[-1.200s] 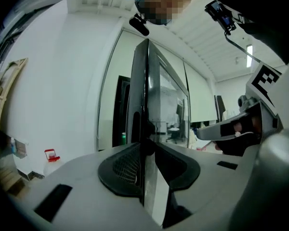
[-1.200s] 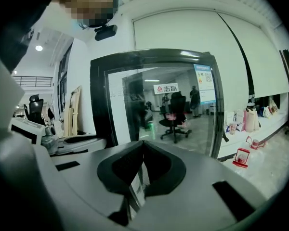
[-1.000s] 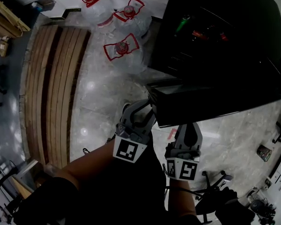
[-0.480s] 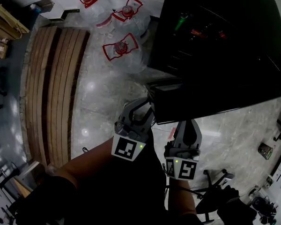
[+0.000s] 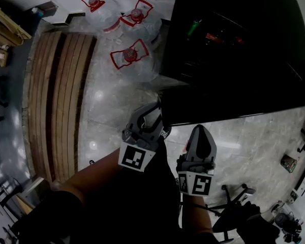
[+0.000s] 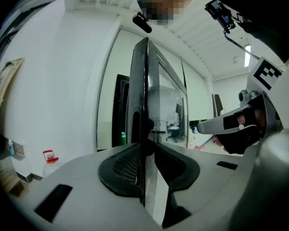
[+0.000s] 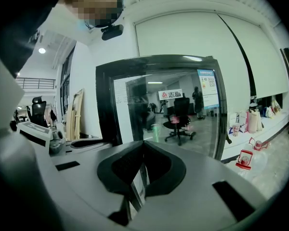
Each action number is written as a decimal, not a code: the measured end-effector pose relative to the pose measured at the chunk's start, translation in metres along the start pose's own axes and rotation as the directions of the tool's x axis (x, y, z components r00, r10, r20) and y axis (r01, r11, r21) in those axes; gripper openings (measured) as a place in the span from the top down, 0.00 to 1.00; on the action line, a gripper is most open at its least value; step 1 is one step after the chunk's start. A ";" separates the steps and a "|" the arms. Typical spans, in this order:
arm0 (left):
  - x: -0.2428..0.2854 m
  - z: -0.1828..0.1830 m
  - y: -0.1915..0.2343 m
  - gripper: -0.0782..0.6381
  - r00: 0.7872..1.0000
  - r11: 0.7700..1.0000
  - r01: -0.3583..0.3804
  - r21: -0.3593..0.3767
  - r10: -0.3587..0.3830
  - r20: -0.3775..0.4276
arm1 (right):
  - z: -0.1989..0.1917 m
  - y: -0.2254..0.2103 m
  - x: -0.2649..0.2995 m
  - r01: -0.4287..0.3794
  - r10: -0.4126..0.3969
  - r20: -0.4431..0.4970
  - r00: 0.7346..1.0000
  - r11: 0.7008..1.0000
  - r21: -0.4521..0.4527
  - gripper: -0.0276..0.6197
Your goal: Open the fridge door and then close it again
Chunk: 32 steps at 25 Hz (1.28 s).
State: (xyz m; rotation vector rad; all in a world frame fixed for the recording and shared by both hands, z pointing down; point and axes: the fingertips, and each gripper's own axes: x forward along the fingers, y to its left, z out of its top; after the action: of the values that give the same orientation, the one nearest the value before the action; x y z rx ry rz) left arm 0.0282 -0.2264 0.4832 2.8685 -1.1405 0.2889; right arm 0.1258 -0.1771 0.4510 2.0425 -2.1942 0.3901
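1. Head view, looking steeply down: a dark fridge (image 5: 239, 50) fills the upper right. Its glass fridge door (image 5: 218, 111) stands ajar and juts toward the person. The left gripper (image 5: 155, 115) is on the door's free edge. The right gripper (image 5: 201, 132) hangs just beside it, in front of the door, touching nothing.
2. Left gripper view: the fridge door (image 6: 145, 81) is seen edge-on, upright, running straight up from between the jaws. The left gripper (image 6: 145, 153) is clamped on that edge, about half open. Any swing will likely come from this hand.
3. Right gripper view: the right gripper (image 7: 143, 150) has its jaws closed together and empty. The glass face of the fridge door (image 7: 168, 109) lies straight ahead, near.
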 end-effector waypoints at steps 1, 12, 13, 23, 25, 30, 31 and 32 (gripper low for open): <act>0.003 0.000 0.004 0.76 1.000 1.000 -0.002 0.001 0.002 0.003 | 0.000 0.000 0.001 -0.001 0.001 -0.003 1.000 1.000 0.000 0.93; 0.050 0.006 0.048 0.75 1.000 1.000 -0.002 -0.023 0.002 0.020 | -0.003 -0.015 0.023 0.010 -0.010 -0.028 1.000 1.000 0.007 0.93; 0.054 0.007 0.051 0.74 1.000 0.999 -0.003 -0.036 0.004 0.024 | -0.003 -0.016 0.024 0.011 -0.011 -0.028 1.000 1.000 0.009 0.93; 0.090 0.013 0.078 0.73 0.999 0.998 0.002 -0.059 0.000 0.043 | -0.008 -0.029 0.038 0.029 -0.028 -0.049 0.998 0.999 0.018 0.93; 0.095 0.015 0.081 0.73 0.999 0.998 0.002 -0.061 0.000 0.046 | -0.009 -0.031 0.038 0.032 -0.031 -0.051 0.998 0.999 0.017 0.93; 0.103 0.017 0.087 0.73 0.998 0.998 0.002 -0.056 0.002 0.059 | -0.007 -0.036 0.040 0.043 -0.042 -0.050 0.998 0.999 0.017 0.93; 0.104 0.017 0.087 0.73 0.998 0.999 0.002 -0.050 0.001 0.062 | -0.007 -0.037 0.040 0.043 -0.042 -0.054 0.998 0.999 0.016 0.93; 0.104 0.017 0.087 0.73 0.998 0.999 -0.002 -0.042 0.005 0.067 | -0.007 -0.038 0.039 0.045 -0.044 -0.059 0.997 0.999 0.017 0.93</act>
State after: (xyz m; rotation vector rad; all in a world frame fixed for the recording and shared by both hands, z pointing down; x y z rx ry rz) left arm 0.0453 -0.3618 0.4833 2.8603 -1.1484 0.1688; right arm 0.1599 -0.2150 0.4724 2.0579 -2.1156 0.4606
